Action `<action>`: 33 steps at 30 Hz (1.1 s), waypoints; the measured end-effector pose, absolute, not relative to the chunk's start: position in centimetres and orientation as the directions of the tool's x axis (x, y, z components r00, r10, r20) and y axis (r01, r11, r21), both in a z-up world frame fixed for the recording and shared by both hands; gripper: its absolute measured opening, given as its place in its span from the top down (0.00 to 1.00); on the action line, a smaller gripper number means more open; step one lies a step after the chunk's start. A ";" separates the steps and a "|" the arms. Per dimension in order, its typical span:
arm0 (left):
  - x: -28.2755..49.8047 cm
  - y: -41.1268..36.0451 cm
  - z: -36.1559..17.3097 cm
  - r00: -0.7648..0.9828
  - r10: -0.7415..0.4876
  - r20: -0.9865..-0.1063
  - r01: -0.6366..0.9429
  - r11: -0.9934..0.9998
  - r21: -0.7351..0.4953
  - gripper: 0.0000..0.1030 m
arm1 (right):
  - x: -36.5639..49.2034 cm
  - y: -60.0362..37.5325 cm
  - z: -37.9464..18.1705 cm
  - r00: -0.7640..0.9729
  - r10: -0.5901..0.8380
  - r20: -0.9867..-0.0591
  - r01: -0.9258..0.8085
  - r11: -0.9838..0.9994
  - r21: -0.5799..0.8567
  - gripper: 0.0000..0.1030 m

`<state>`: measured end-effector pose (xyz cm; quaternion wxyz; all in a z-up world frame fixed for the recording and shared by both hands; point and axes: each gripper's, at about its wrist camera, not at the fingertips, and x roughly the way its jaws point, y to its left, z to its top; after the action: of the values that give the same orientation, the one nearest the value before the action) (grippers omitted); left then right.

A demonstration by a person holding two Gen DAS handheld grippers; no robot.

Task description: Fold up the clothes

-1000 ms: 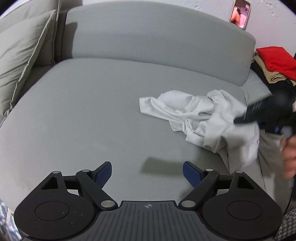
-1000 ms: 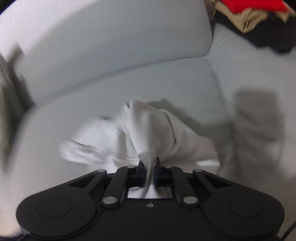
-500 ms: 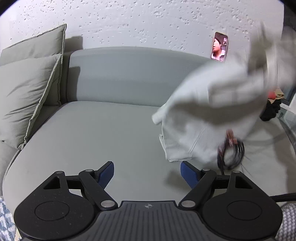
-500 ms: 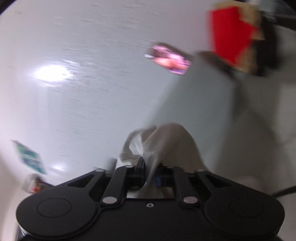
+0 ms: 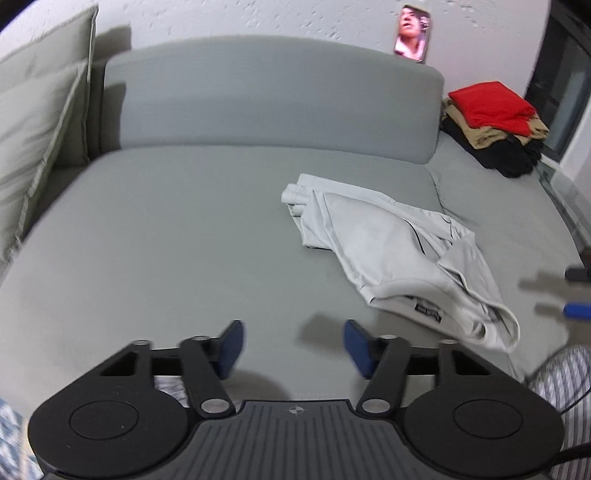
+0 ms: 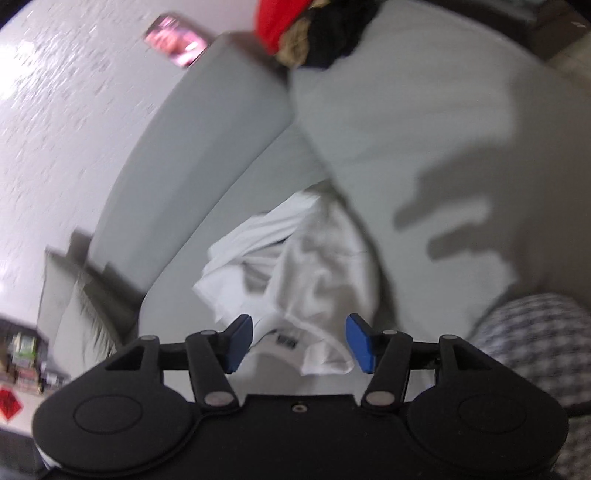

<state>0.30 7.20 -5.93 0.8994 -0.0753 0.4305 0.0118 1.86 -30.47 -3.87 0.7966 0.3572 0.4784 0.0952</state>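
Note:
A pale, crumpled garment (image 5: 388, 251) lies on the grey sofa seat (image 5: 166, 229), right of the middle, its labelled hem towards me. My left gripper (image 5: 293, 345) hovers over the seat's near edge, left of the garment; its jaws are closing with nothing between them. In the right wrist view the same garment (image 6: 306, 266) lies just beyond my right gripper (image 6: 299, 339). Its jaws are opening, and the labelled hem shows in the gap below them, but the pads do not press it. A blurred blue fingertip (image 5: 576, 310) of the right gripper shows at the right edge.
A stack of folded clothes (image 5: 491, 107), red on tan on black, sits at the sofa's back right. A phone (image 5: 412, 33) leans on the wall above the backrest (image 5: 277, 96). Cushions (image 5: 33, 147) stand at the left. Checked fabric (image 6: 535, 350) is at the lower right.
The right gripper carried the garment up through the air, then let go; the garment now lies spread on the seat. The right jaws have opened and the left jaws have narrowed.

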 end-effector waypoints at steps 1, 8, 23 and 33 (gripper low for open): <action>1.1 7.1 -6.5 0.625 -0.057 -0.779 -0.096 0.984 -0.149 0.62 | 1.9 -29.7 -4.0 0.528 0.478 -0.702 0.168 0.752 0.638 0.47; 4.3 7.0 -8.4 0.619 -0.044 -0.784 -0.138 0.977 -0.165 0.56 | 2.4 -26.8 -5.1 0.560 0.324 -0.763 0.081 0.895 0.439 0.48; 2.8 6.6 -7.5 0.655 -0.056 -0.754 -0.111 0.979 -0.170 0.49 | 3.8 -26.6 -4.6 0.724 0.089 -0.684 0.038 0.985 0.169 0.98; 3.1 6.2 -11.0 0.598 -0.211 -0.774 -0.132 0.926 -0.354 0.49 | 4.8 -39.5 -6.5 0.681 0.097 -0.726 0.358 0.821 0.445 0.97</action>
<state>3.13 6.16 -10.96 0.8730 -0.1912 0.4480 -0.0226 4.83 -39.53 -6.46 0.8697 0.2897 0.3924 -0.0751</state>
